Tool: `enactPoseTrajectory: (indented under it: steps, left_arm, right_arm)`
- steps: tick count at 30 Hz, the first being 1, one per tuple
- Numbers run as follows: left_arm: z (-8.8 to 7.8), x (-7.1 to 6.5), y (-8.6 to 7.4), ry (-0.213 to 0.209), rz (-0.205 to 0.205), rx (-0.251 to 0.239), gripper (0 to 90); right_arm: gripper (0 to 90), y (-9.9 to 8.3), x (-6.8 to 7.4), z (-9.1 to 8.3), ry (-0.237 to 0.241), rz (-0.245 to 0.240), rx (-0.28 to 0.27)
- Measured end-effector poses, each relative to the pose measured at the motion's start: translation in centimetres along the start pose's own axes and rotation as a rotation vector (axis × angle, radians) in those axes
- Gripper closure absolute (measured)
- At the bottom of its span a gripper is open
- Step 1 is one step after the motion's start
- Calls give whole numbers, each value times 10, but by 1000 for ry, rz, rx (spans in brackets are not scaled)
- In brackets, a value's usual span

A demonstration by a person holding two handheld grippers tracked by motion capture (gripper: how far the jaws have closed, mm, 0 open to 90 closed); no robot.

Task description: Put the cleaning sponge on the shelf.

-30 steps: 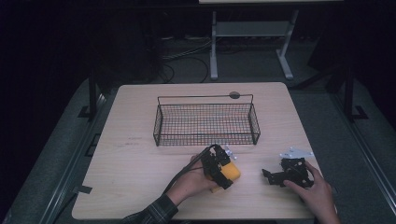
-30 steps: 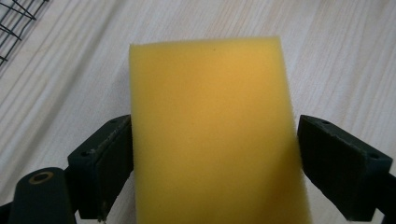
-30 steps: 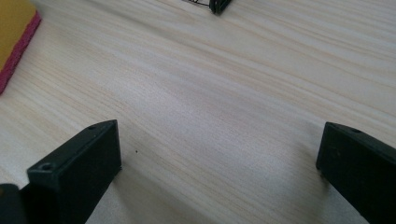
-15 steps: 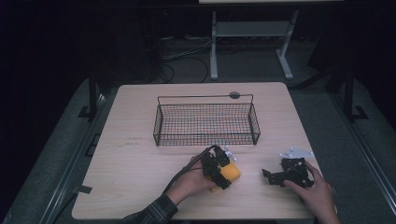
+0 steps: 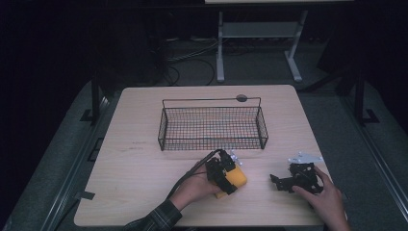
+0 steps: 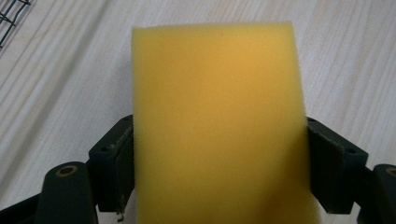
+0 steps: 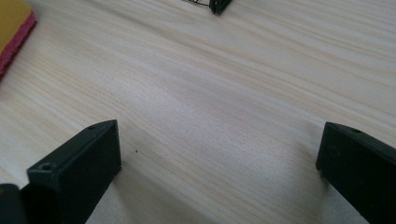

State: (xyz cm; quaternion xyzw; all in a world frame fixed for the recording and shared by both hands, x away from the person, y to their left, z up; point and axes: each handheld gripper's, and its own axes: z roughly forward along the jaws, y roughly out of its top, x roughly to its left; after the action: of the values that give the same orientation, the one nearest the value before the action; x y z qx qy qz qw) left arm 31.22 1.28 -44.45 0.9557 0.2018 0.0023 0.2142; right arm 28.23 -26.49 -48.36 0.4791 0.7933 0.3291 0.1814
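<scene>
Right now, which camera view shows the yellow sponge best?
The left gripper view: the yellow sponge spans the frame between that hand-held gripper's jaws, its foam texture clear. The high view shows it small on the table, partly covered by the left hand-held gripper. The right gripper view catches a yellow corner with a pink edge.

The person's left forearm, in a plaid sleeve [image 5: 155,219], came in from the bottom edge and angled up to the right. The left hand [image 5: 195,188] was wrapped around the black two-jaw left gripper [image 5: 222,174], which lay low over the tabletop. Its jaws had just been closing, and both pads [image 6: 117,158] pressed on the sides of a yellow foam sponge [image 6: 217,126]. The right hand [image 5: 327,197] held the black right gripper [image 5: 284,182] flat, pointing left, its jaws spread wide with nothing between them.
</scene>
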Motion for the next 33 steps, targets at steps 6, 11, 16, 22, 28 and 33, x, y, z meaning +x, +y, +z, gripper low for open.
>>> enactPoseTrajectory:
  steps: [6,11,16,22,28,33]
  left_arm:
    - [-6,2,-1,-12,0,-6,219]
    - [-9,3,-2,-16,0,-9,220]
    - [-13,2,-1,-15,10,-7,220]
    - [-20,2,-1,-15,8,-19,220]
    - [-28,5,-2,-13,7,-31,220]
    - [-36,8,-1,-8,8,-40,220]
  right_arm:
    - [0,0,0,0,0,0,0]
    - [0,0,0,0,0,0,0]
    - [0,0,0,0,0,0,0]
    - [0,0,0,0,0,0,0]
    - [0,0,0,0,0,0,0]
    - [0,0,0,0,0,0,0]
